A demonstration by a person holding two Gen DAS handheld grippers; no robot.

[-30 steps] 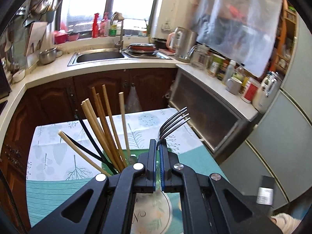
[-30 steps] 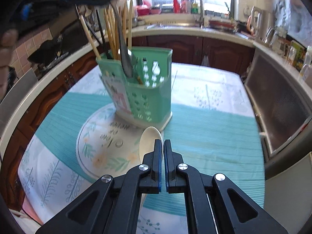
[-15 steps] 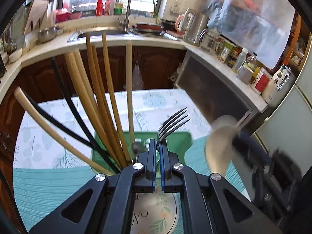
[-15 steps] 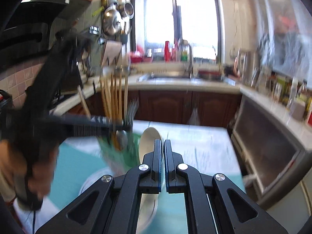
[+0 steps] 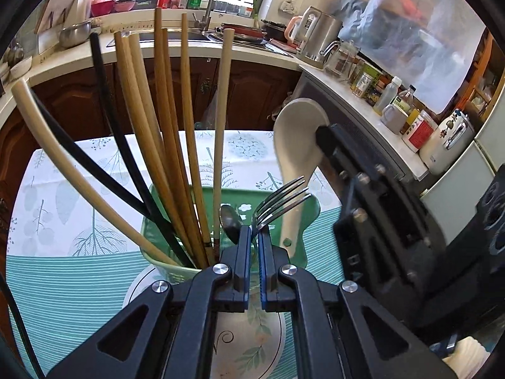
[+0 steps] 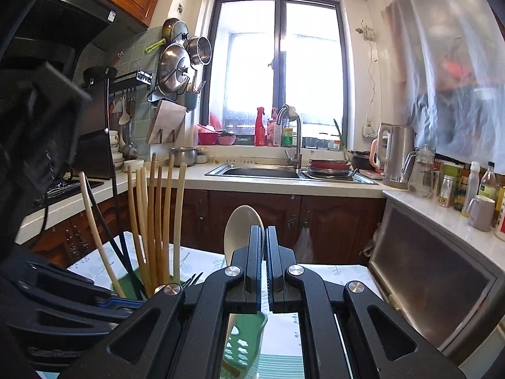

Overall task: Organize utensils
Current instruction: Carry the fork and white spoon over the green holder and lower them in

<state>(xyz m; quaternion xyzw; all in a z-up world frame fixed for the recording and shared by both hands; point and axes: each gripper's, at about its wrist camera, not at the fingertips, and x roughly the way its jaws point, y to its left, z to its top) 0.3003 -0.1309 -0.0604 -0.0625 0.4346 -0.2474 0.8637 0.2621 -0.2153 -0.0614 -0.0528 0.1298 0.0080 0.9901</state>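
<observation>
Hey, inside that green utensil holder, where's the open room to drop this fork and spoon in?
The holder's right part, right of the metal spoon and below the fork tines, looks open. Its left part is crowded with fanned chopsticks.

Holder (image 5: 285, 194) left half is packed w/ chopsticks (image 5: 164, 145) fanning up and out, blocking approach from that side. Right compartment is crowded: fork (image 5: 281, 200), spoon (image 5: 298, 145) and right gripper (image 5: 325, 140) just above it. Tablecloth (image 5: 63, 195) beyond the holder is free.
</observation>
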